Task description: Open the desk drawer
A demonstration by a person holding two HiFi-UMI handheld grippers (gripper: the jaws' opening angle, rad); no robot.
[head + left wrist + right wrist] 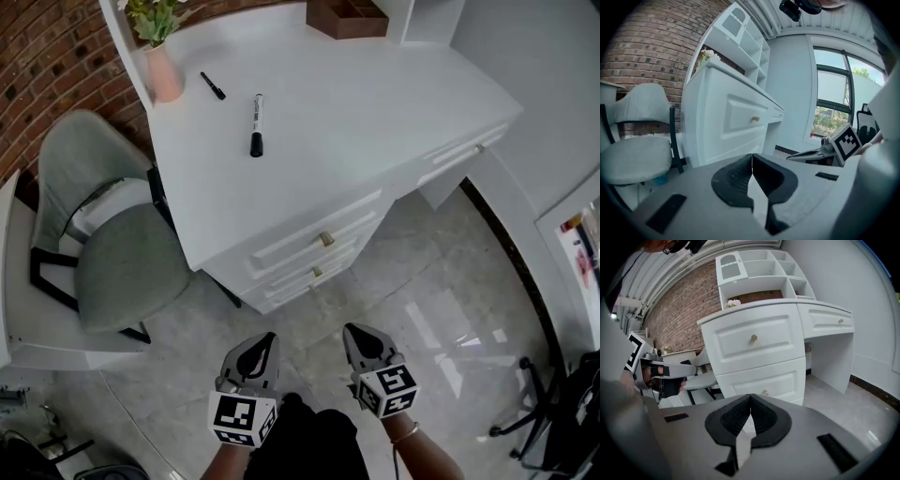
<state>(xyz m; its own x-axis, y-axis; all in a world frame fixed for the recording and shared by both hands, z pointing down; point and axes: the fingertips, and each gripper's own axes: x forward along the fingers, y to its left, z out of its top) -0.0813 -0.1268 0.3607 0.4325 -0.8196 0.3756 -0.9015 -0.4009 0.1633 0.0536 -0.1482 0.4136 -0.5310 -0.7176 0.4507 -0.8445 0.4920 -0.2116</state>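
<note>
A white desk (347,122) stands ahead with stacked drawers on its front. The top drawer (314,232) has a small brass knob (326,239); a lower knob (317,273) sits beneath it. In the right gripper view the top drawer (754,339) and its knob (753,338) face me, all drawers closed. My left gripper (265,344) and right gripper (354,339) hang side by side low over the floor, short of the drawers. Both are shut with nothing between the jaws (752,161) (750,401).
A grey chair (112,253) stands left of the desk. Two black markers (256,125) (213,86) and a pink vase with a plant (163,66) sit on the desktop. A second, wider drawer (464,150) is at the right. Glossy tiled floor (422,319) lies between me and the desk.
</note>
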